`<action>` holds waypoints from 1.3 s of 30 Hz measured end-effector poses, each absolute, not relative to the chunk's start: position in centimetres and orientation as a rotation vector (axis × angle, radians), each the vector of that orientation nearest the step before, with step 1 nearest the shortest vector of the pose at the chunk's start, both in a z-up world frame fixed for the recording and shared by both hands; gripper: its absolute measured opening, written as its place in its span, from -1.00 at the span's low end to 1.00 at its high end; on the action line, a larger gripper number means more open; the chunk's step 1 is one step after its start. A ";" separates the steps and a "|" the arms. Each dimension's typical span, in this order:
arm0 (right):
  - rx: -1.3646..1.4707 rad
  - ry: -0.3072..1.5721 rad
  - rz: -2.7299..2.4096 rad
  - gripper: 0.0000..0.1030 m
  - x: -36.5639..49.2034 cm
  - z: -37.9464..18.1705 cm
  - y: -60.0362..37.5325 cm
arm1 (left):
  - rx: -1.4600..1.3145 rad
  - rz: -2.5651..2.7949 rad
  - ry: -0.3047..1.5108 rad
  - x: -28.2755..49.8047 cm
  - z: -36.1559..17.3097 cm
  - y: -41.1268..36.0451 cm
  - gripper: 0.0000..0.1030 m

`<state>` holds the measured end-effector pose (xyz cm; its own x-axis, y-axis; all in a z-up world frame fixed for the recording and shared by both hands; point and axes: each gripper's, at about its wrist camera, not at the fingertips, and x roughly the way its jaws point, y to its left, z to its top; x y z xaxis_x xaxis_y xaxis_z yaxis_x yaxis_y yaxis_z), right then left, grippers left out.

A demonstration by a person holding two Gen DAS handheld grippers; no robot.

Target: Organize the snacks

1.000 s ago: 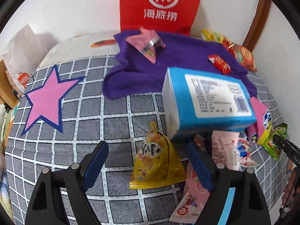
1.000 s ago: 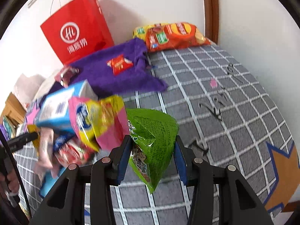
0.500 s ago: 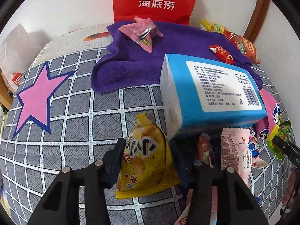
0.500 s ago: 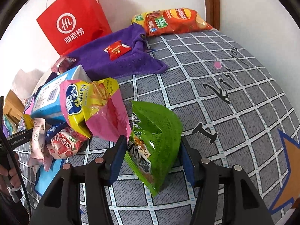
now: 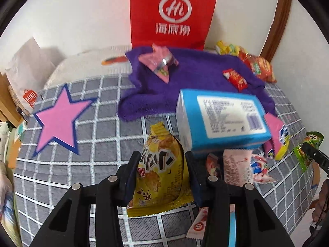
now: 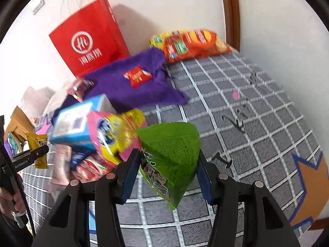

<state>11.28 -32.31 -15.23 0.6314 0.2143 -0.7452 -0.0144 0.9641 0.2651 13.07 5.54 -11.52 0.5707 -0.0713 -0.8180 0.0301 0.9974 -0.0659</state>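
My left gripper point(image 5: 162, 158) has a yellow snack bag point(image 5: 162, 170) between its pads; the jaws are closing and press the bag's sides. The right wrist view shows that bag point(image 6: 39, 150) hanging off the bed in the left gripper point(image 6: 30, 154). A green triangular snack bag point(image 6: 170, 150) sits between the pads of my right gripper point(image 6: 167, 156), jaws closing, raised above the grey checked bedcover point(image 6: 246, 123). A blue box point(image 5: 222, 117) lies on a pile of snack packets just right of the yellow bag.
A red paper bag point(image 5: 172, 14) stands against the back wall behind a purple cloth point(image 5: 195, 82) carrying a pink packet point(image 5: 158, 63) and a small red packet point(image 5: 235, 79). Orange chip bags point(image 6: 191, 43) lie in the far corner. A pink-yellow bag point(image 6: 115, 131) leans on the pile.
The left jaws came in from wide apart and closed on the yellow bag. Both grippers have risen a little, each with its bag between the pads.
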 end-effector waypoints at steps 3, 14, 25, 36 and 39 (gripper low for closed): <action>0.231 0.837 0.137 0.02 11.1 -13.3 -31.8 | -0.047 -0.058 0.926 12.7 -9.7 5.9 -0.20; 0.205 0.743 0.144 0.02 12.3 -7.7 -29.8 | -0.046 -0.061 0.826 13.1 -4.6 6.2 -0.20; 0.193 0.710 0.135 0.02 14.5 -5.2 -28.9 | -0.031 -0.078 0.801 16.2 -3.1 5.8 -0.20; 0.166 0.726 0.144 0.02 17.7 -5.5 -27.4 | -0.043 -0.082 0.809 19.7 -4.0 6.4 -0.20; 0.159 0.736 0.145 0.02 18.8 -5.8 -26.9 | -0.053 -0.083 0.819 20.7 -4.6 6.5 -0.20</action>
<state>18.81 -26.87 -5.80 0.7323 0.1870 -0.6548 -0.0756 0.9779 0.1948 20.73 6.45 -4.59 0.6799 -0.0950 -0.7271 0.0537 0.9954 -0.0799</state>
